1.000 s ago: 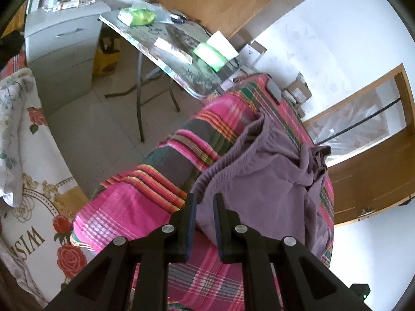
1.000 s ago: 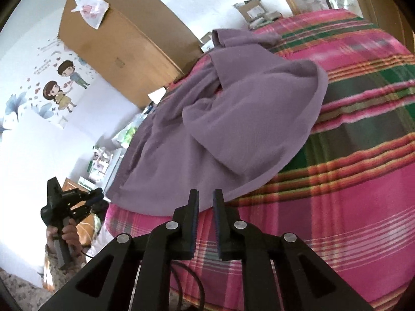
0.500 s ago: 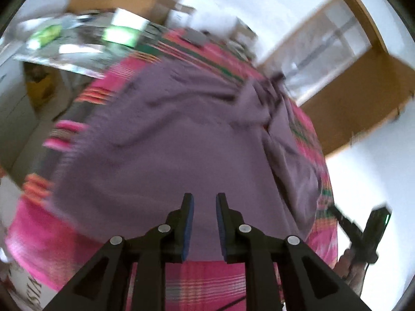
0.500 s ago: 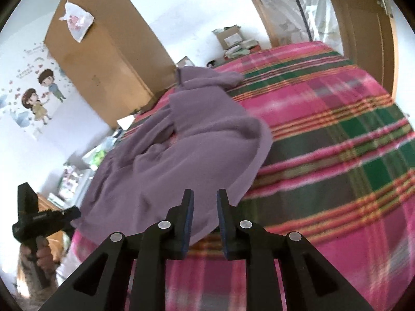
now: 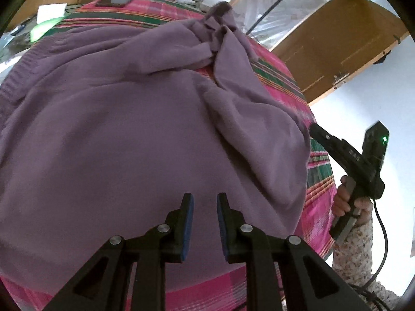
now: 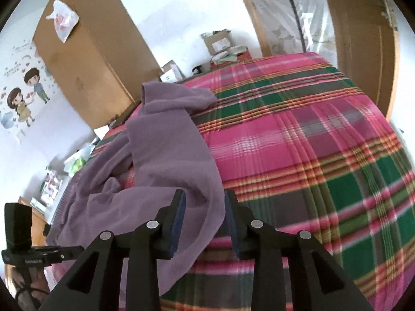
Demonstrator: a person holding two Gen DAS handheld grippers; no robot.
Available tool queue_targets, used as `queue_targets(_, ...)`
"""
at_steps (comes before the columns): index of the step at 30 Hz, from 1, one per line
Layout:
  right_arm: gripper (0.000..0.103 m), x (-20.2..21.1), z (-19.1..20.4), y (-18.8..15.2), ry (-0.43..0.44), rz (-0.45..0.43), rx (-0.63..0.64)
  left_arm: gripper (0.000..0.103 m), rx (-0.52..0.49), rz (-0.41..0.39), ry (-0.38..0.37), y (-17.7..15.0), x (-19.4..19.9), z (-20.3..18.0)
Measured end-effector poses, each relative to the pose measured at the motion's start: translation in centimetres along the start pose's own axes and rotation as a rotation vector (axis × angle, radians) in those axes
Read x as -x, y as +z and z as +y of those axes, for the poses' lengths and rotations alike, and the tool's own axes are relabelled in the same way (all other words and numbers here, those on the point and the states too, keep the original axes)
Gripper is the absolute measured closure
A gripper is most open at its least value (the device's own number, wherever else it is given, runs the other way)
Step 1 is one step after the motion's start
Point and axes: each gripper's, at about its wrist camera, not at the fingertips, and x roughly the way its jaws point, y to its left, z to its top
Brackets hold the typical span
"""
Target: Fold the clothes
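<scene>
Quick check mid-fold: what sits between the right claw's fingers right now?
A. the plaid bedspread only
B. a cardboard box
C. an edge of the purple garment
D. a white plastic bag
C: in the right wrist view the right claw is open, and a hanging edge of the purple garment sits between its fingers, above the bedspread.
</scene>
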Motion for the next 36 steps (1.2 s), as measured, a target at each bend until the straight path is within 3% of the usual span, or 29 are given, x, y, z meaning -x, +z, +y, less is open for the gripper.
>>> queue_targets(14,0.07,-5.7,-0.3,2.5,0.127,0.175,0.025,0.084,-0.018,0.031,0.001,0.3,-1.7,-1.5)
queue_targets(17,0.07,-6.1,-0.2,2.5,0.136,0.171,0.024,0.084,-0.027,0.029,0.009,0.3,-1.9,-1.9)
queue_targets(18,0.072,-6.2,-0.2,2.5,0.138,0.168,0.024,0.084,-0.029,0.028,0.012,0.3,-1.9,-2.0)
queue_targets(21,0.089,-6.2,-0.4,2.4,0.146,0.154,0.004,0.083,-0.042,0.023,0.027,0.2,-1.7,-2.2)
queue_targets(25,0.097,-5.7,-0.7,2.3,0.136,0.124,-0.012,0.079,-0.141,0.019,0.059,-0.6,-1.6,-3.5)
queue_targets(30,0.098,-4.0,-0.6,2.4,0.127,0.057,-0.021,0.073,-0.33,0.032,0.108,-2.3,-1.7,-6.1)
queue_targets(36,0.098,-0.4,-0.1,2.0,0.119,-0.04,-0.007,0.072,-0.465,0.02,0.171,-4.2,-1.9,-8.3)
